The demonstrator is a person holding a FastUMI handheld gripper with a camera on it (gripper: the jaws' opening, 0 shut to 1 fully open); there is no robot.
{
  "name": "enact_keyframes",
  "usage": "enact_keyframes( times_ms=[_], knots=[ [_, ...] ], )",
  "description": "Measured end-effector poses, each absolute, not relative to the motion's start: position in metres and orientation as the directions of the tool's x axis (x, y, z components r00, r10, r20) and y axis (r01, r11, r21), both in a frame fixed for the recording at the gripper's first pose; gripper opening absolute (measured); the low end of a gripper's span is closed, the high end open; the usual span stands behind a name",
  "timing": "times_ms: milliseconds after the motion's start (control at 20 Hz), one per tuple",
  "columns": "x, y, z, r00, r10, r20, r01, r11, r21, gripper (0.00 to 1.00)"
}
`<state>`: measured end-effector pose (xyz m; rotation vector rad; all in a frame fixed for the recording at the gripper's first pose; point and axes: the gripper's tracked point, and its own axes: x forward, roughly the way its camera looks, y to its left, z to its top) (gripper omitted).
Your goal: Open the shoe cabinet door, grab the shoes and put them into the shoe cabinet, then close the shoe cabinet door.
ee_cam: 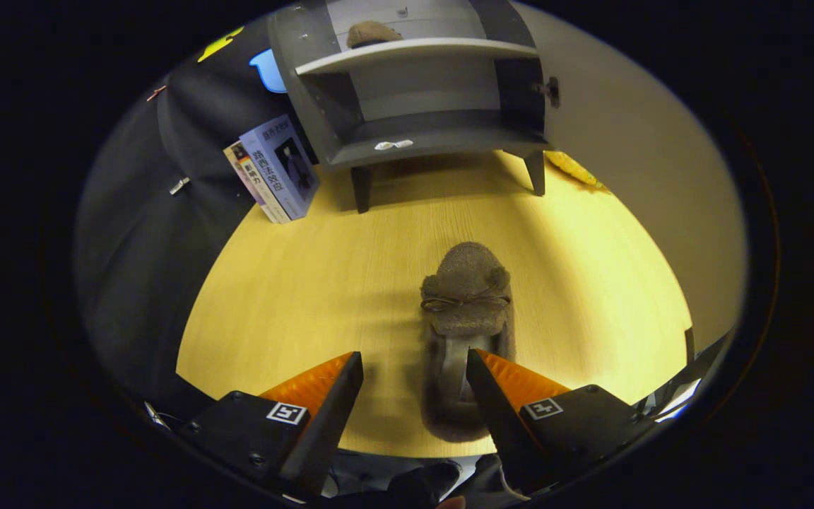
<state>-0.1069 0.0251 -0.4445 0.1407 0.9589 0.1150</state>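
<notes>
Gripper view showed the tool spread wide and holding nothing, its fingers over the heel of a brown slipper lying on the tabletop. Beyond stood the shoe cabinet, door open, another slipper on its upper shelf, books beside it.

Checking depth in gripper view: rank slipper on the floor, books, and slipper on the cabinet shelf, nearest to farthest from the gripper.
1. Floor slipper, heel between the open gripper's fingers.
2. Books, beyond, leaning left of the cabinet.
3. Shelf slipper, on the upper shelf.
</notes>
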Motion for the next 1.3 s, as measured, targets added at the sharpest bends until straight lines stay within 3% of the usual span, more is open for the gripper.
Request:
enact_keyframes(
  times_ms=[100, 200, 250, 300, 400, 550, 800, 1300],
  knots=[
    [-0.096, 0.025, -0.465, 0.568, 0.144, -0.811, -0.008, 0.986, 0.169, 0.93],
    [-0.082, 0.025, -0.481, 0.579, 0.119, -0.807, 0.018, 0.987, 0.159, 0.8],
    [-0.072, 0.024, -0.485, 0.593, 0.105, -0.798, 0.032, 0.988, 0.153, 0.69],
    [-0.062, 0.021, -0.488, 0.609, 0.076, -0.79, 0.048, 0.99, 0.132, 0.65],
    [-0.052, 0.008, -0.494, 0.617, 0.009, -0.787, 0.084, 0.994, 0.077, 0.43],
    [-0.048, 0.013, -0.49, 0.627, 0.019, -0.779, 0.086, 0.992, 0.094, 0.06],
    [-0.05, 0.006, -0.447, 0.652, 0.07, -0.755, 0.029, 0.993, 0.117, 0.06],
    [0.013, -0.021, -0.215, 0.786, 0.074, -0.614, -0.034, 0.997, 0.076, 0.06]
  ],
)
